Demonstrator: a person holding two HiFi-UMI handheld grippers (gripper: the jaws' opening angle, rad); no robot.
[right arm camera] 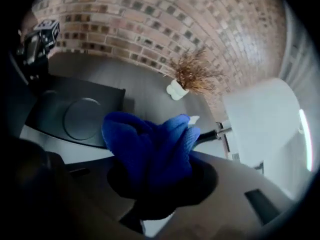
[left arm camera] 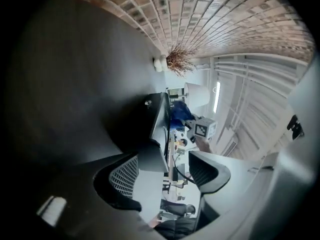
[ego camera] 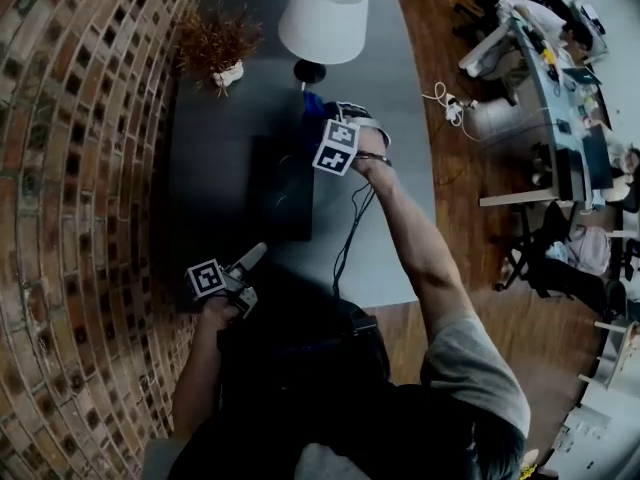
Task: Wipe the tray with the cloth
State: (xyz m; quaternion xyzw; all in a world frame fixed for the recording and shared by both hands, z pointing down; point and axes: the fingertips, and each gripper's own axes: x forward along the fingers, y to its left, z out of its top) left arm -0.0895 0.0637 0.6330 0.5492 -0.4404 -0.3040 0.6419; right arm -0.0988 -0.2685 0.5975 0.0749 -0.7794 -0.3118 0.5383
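Hand-held gripper (left arm camera: 164, 158) agape, tray (left arm camera: 151, 120) perhaps between

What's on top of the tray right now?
Nothing rests on the tray where it shows; only its round recess is visible. In the right gripper view the blue cloth, held in the right gripper, covers its near corner.

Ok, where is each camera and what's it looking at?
Head view: on the person's head, looking steeply down at the table, black tray and lamp; left arm, right arm, left tongs, right tongs show.
Left gripper view: on the left tongs, rolled sideways, facing along the tray toward the right tongs.
Right gripper view: on the right tongs, facing the brick wall past the pinched blue cloth; left tongs top-left.
Shared: all three show tray and lamp.
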